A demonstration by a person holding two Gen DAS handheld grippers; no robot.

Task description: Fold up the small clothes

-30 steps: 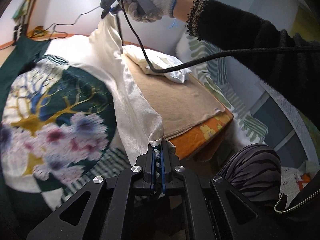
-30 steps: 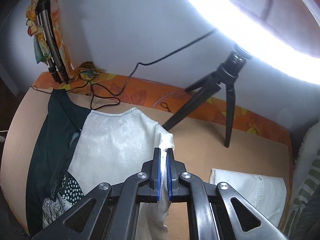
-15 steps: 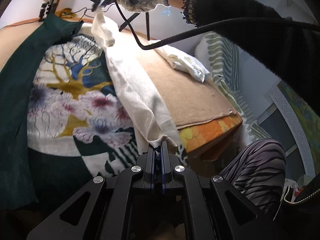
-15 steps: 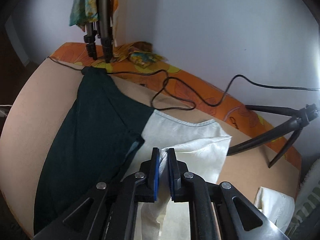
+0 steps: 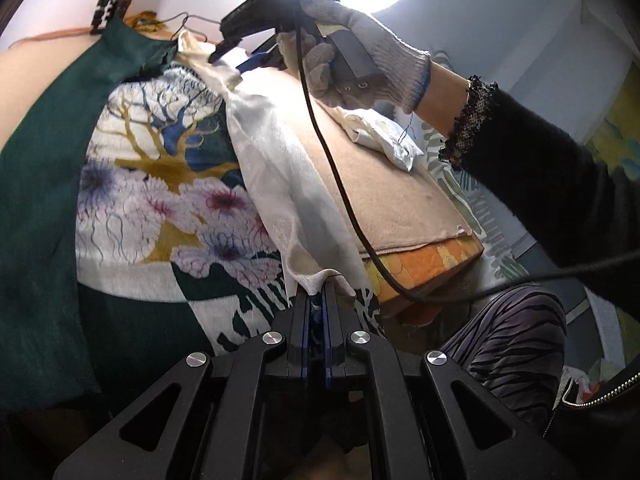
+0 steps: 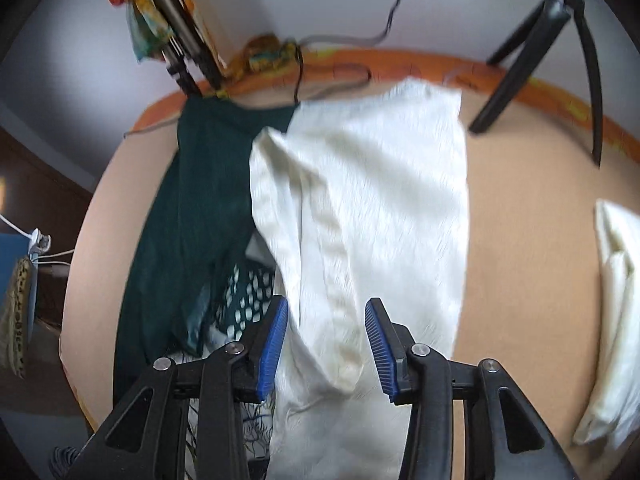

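While the green printed garment (image 5: 132, 208) lay spread across the left of the tan surface (image 5: 384, 184), the cream cloth (image 5: 288, 184) ran as a long strip over its right edge, its long axis stretching from the near edge away to the far end. At the near end the left gripper (image 5: 316, 304) was clamped narrow on a corner of that cloth, the fabric bunched between its pads. At the far end the right gripper (image 6: 326, 338) had just been opening; its blue pads stood apart on either side of a fold of the cloth without pressing it (the right wrist view was blurred, so any light contact could not be ruled out). In the left wrist view the gloved right hand (image 5: 352, 52) held that gripper low over the far end. Further right, a white folded piece (image 6: 616, 312) lay well apart on the surface. Judging from this, the far end was laid down, and the next fold would likely turn on the near corner, which only the left gripper held.
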